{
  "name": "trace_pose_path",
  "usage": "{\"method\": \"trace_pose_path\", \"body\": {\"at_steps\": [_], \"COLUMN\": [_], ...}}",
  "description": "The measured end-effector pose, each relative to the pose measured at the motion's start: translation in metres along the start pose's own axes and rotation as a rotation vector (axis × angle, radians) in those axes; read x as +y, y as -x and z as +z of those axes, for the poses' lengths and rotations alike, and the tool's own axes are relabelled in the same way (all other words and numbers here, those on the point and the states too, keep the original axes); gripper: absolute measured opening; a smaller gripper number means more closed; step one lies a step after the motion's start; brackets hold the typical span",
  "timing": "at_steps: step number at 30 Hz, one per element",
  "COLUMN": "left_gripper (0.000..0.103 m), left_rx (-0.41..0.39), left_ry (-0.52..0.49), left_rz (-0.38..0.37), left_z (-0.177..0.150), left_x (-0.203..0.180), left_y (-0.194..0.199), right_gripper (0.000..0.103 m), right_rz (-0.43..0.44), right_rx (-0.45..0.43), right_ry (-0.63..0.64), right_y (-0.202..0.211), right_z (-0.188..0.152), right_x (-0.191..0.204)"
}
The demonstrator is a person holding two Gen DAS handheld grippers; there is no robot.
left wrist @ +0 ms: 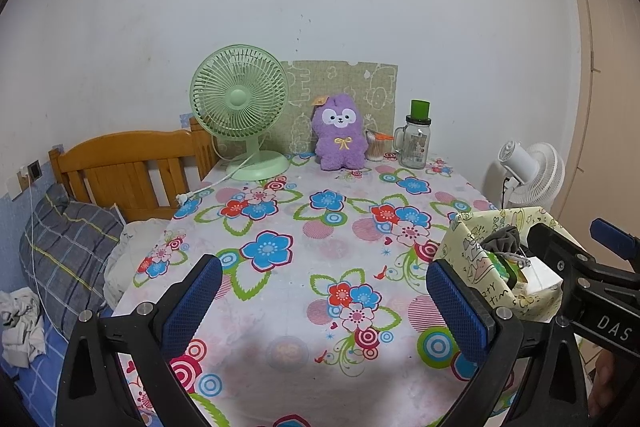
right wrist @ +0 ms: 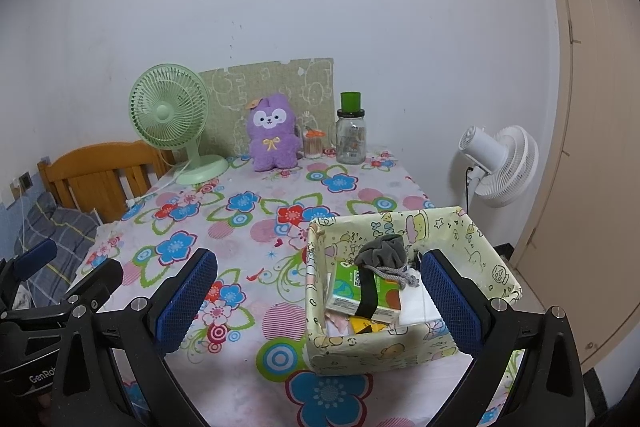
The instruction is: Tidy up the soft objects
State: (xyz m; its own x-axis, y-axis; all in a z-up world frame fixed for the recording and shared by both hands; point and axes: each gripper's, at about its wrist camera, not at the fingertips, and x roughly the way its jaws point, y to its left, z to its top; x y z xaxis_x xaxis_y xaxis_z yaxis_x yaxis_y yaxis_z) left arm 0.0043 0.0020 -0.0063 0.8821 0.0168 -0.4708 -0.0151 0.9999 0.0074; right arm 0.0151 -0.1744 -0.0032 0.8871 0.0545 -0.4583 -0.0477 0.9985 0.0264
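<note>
A yellow cartoon-print fabric box (right wrist: pixel 360 353) stands at the table's near right; it also shows in the left wrist view (left wrist: pixel 476 259). Inside lie a grey drawstring pouch (right wrist: pixel 382 251), a green tissue pack (right wrist: pixel 352 287) with a black band, and white paper. A purple plush toy (right wrist: pixel 272 135) sits upright at the far end of the table, also in the left wrist view (left wrist: pixel 340 135). My right gripper (right wrist: pixel 320 301) is open and empty, its right finger over the box. My left gripper (left wrist: pixel 326 305) is open and empty above the flowered tablecloth, left of the box.
At the back stand a green desk fan (left wrist: pixel 242 111), a glass jar with green lid (left wrist: pixel 416 139), a cotton swab pot (left wrist: pixel 376 147) and a green board (left wrist: pixel 360 83). A wooden bed with pillow (left wrist: pixel 68 251) lies left. A white floor fan (right wrist: pixel 500 163) stands right.
</note>
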Motion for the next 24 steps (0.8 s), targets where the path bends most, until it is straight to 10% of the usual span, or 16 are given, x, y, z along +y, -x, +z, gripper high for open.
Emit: {"method": "trace_pose_path", "body": {"at_steps": [24], "left_gripper": [0.103], "left_rx": [-0.001], "left_ry": [0.004], "left_rz": [-0.002], "left_z": [-0.0012], "left_x": [-0.0021], "left_y": [-0.0024], "right_gripper": [0.103], "right_rz": [-0.003], "right_rx": [-0.001], "right_ry": [-0.005], "right_y": [-0.0016], "right_z": [-0.0020], "right_x": [0.0004]}}
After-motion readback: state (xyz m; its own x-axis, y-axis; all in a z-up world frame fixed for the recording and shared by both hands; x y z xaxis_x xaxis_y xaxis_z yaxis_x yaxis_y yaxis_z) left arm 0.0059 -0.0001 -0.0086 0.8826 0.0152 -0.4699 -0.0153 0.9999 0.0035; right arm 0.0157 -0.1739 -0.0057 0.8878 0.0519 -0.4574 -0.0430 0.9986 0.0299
